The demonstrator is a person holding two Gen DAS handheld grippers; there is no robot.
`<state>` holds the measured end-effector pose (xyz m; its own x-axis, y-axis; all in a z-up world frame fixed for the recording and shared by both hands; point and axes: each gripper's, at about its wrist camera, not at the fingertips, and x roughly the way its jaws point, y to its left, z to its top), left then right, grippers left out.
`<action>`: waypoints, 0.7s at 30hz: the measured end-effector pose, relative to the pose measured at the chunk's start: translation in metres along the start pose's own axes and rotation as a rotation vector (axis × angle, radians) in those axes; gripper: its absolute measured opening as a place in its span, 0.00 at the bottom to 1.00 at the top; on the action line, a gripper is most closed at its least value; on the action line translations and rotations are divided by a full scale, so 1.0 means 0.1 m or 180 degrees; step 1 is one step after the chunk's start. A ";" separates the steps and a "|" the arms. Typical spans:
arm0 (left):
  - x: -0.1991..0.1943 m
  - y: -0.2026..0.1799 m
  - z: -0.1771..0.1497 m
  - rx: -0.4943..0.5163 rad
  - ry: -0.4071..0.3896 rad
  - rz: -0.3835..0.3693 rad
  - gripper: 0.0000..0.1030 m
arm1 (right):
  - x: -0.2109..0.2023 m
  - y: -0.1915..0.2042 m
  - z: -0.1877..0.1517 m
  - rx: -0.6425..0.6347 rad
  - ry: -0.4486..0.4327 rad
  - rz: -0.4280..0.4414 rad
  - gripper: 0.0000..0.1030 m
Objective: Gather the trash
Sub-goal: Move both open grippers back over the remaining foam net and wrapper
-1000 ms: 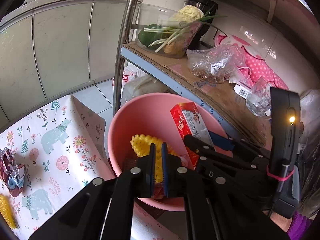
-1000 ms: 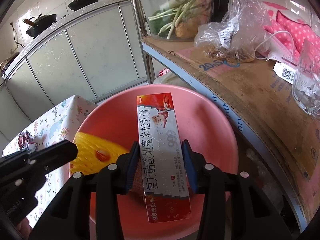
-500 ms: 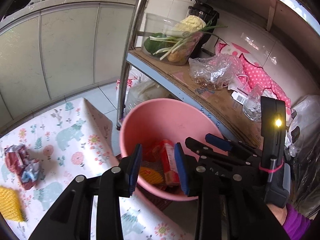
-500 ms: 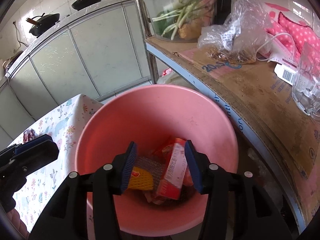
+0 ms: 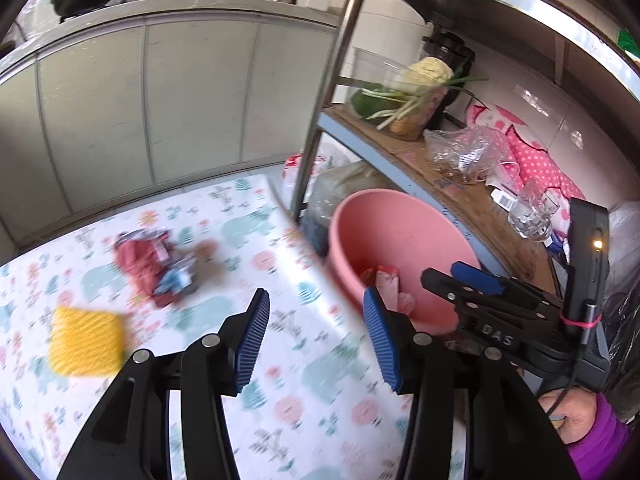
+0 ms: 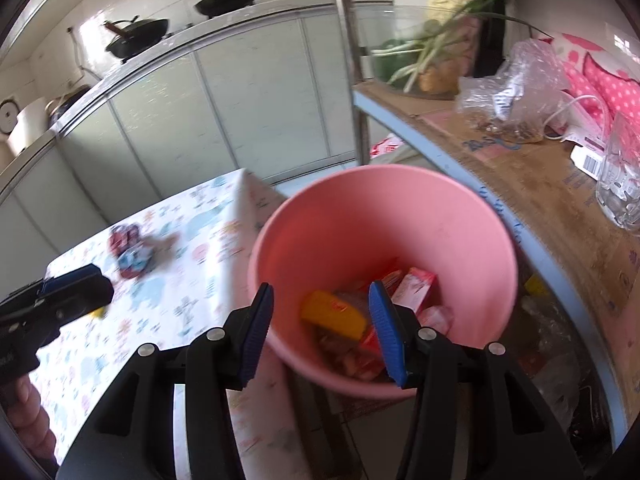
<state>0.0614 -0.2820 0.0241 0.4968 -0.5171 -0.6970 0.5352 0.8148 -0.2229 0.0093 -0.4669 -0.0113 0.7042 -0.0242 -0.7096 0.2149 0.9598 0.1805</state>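
A pink bin (image 6: 384,216) stands beside the table and holds a yellow wrapper (image 6: 332,314), a red box (image 6: 416,284) and other scraps. It also shows in the left wrist view (image 5: 396,236). My right gripper (image 6: 320,328) is open and empty above the bin's near rim. My left gripper (image 5: 316,336) is open and empty over the floral tablecloth (image 5: 200,360). On the cloth lie a crumpled red and blue wrapper (image 5: 156,264) and a yellow wrapper (image 5: 86,340). The crumpled wrapper also shows in the right wrist view (image 6: 132,250).
A metal shelf (image 6: 532,184) stands right of the bin, with a steel post (image 5: 324,92), a bowl of vegetables (image 5: 404,96), a plastic bag (image 6: 516,88) and a glass (image 6: 620,184). White cabinets (image 5: 160,104) stand behind the table.
Both grippers let go of their trash, the yellow wrapper and the red box, into the bin and opened. Both pulled back, the left swinging left over the table.
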 end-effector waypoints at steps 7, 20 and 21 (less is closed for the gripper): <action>-0.36 0.34 -0.19 -0.0207 -0.0047 0.0235 0.48 | -0.17 0.37 -0.16 -0.0151 0.0060 0.0234 0.49; -0.71 1.01 -0.56 -0.0604 -0.0025 0.0725 0.48 | -0.16 1.11 -0.33 -0.0560 0.0229 0.0538 0.49; -0.73 1.06 -0.58 -0.0626 -0.0019 0.0752 0.48 | -0.16 1.15 -0.33 -0.0581 0.0239 0.0552 0.49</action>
<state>0.0425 -0.1433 0.0118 0.5961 -0.3084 -0.7413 0.2622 0.9474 -0.1833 0.0006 -0.3466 -0.0022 0.6662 0.1593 -0.7286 -0.0351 0.9825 0.1827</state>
